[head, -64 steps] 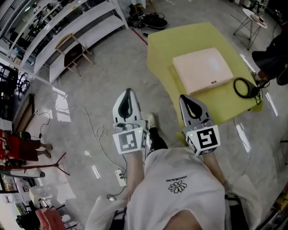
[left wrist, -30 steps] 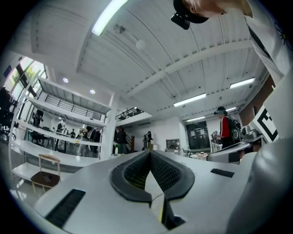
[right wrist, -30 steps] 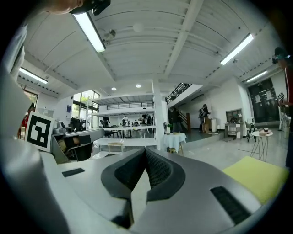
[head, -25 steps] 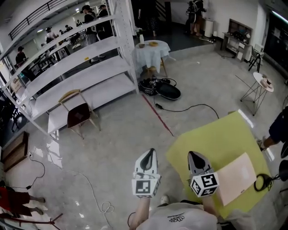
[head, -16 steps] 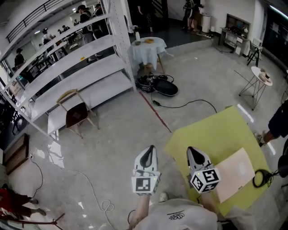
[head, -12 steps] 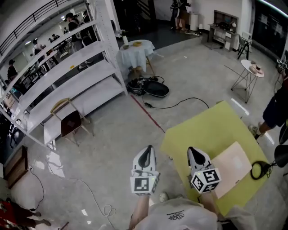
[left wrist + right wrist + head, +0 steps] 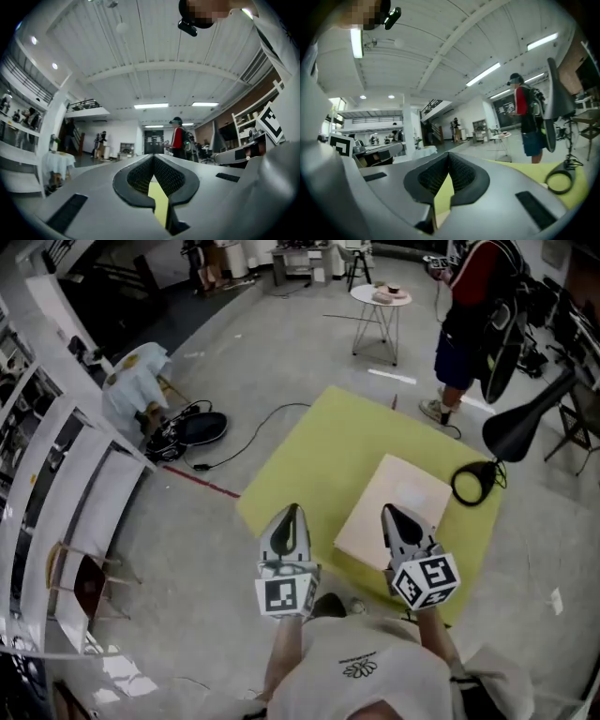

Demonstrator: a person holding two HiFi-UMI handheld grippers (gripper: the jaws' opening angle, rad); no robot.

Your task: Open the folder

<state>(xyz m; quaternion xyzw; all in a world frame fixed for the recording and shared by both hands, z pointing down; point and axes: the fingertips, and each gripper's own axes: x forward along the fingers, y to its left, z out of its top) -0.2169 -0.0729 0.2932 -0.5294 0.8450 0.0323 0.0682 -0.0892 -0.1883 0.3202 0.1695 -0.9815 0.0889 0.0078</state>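
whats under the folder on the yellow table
The folder lies flat and closed on the yellow tabletop, which shows along its visible edges. Nothing pokes out from beneath. Whatever its cover hides, inside or underneath, cannot be seen.

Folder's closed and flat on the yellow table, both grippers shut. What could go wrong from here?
1. The folder lies flat, so the shut left gripper and right gripper may shove it rather than catch the cover.
2. A shove could slide it into the black loop beside it, or toward the near edge of the table.
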